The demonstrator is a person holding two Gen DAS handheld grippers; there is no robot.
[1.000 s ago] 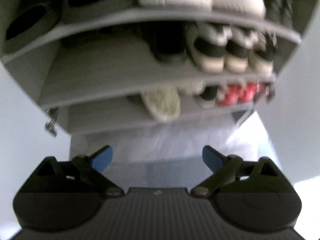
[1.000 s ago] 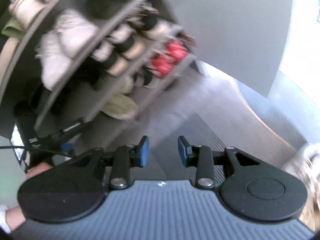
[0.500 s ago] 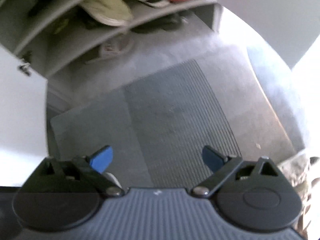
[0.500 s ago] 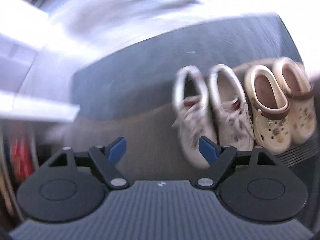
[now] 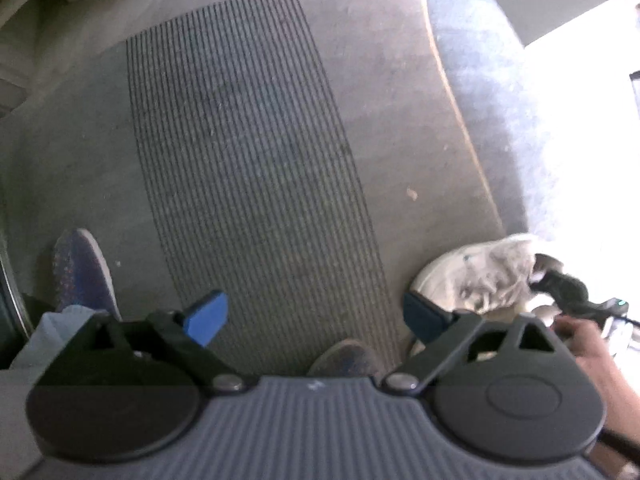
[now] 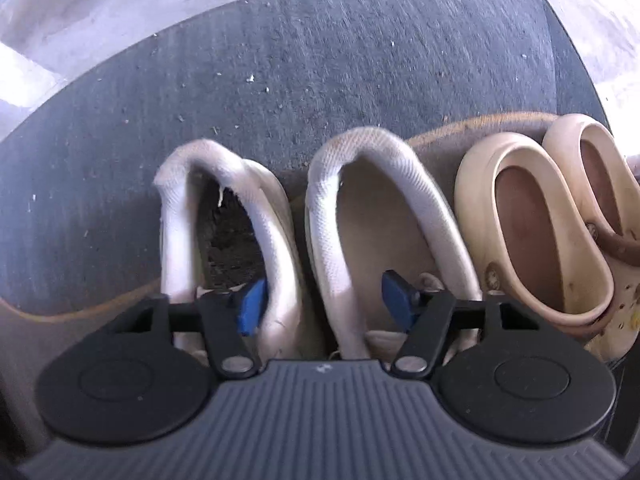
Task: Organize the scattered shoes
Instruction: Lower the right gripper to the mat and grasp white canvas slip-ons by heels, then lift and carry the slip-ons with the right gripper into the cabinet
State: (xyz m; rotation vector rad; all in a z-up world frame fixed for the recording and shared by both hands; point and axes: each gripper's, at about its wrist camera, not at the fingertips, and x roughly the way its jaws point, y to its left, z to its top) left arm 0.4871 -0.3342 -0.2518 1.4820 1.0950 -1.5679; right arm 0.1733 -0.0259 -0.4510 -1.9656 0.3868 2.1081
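A: Grey ribbed doormat (image 5: 248,152) fills the floor under the left gripper (image 5: 316,316), whose blue pads stand spread wide with nothing between them. What is the right gripper doing?

B: The right gripper (image 6: 320,304) is closing; one pad sits inside the left white sneaker (image 6: 224,240), the other inside the right white sneaker (image 6: 380,232), so the two adjoining collar walls lie between the pads. I cannot tell whether the pads press on them yet.

A: How do the sneakers look?

B: White mesh, padded collars, worn; the left one's insole is dark and dirty, the right one's pale. They stand side by side, heels towards the dark mat (image 6: 320,60), at its near edge.

A: And beyond them?

B: A pair of cream clogs (image 6: 532,220) with brown straps, just beside the right sneaker. From the left view, a blue shoe (image 5: 82,272) on the person's foot stands off the doormat's left edge.
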